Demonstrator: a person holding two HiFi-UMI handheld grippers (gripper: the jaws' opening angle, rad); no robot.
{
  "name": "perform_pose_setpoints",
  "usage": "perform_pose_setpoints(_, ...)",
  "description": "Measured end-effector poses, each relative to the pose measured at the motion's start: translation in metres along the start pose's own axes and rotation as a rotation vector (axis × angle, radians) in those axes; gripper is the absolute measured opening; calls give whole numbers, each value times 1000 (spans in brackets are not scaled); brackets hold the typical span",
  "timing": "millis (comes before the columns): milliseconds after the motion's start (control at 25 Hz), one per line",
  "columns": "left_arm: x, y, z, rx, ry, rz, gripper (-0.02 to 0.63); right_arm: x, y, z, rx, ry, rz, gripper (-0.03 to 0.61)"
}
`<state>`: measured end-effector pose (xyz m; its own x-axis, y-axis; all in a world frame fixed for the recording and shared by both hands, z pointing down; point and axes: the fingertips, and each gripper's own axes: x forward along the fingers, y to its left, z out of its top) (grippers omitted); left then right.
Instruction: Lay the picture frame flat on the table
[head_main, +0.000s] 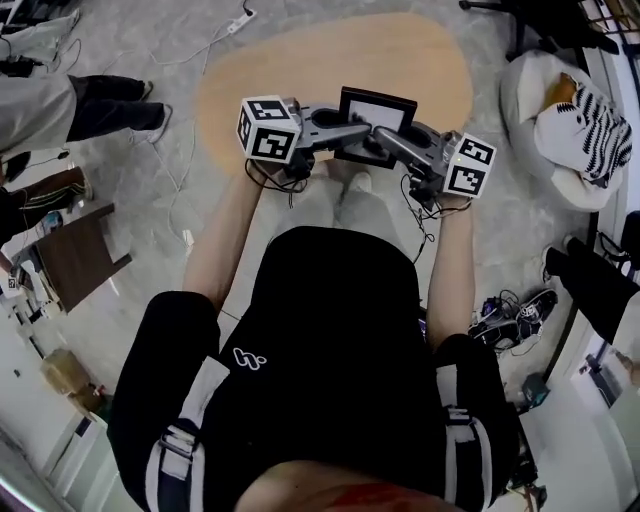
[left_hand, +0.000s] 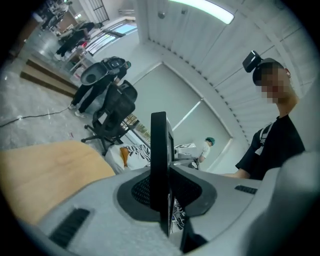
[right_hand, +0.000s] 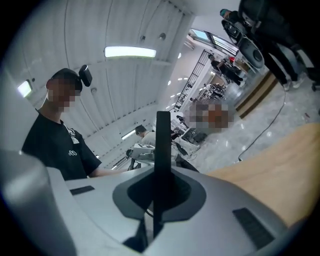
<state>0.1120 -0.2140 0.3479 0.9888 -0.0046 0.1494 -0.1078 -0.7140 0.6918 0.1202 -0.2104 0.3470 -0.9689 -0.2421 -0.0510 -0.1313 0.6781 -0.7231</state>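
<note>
Left gripper (left_hand: 161, 187) and right gripper (right_hand: 161, 192), each clamped on one side edge of the black picture frame (head_main: 378, 113), at the near edge of the tan table (head_main: 300, 70).

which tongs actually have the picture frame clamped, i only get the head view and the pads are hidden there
Observer: Both. In the left gripper view the left tongs are shut on the picture frame, its thin black edge pinched between the pads.
Operator: and the right ones, any gap
Observer: None that shows. In the right gripper view the right tongs are closed on the frame's opposite edge in the same way.
</note>
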Motion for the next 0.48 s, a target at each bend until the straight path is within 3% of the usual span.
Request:
perform_pose_setpoints(240,-18,76,-47,-170,23,26,49,31,-70,-49,178,11,-25,18)
perform_pose_setpoints(480,-25,156,-119,-319,52,40,51,50,-147,-122,345,10,-56,18)
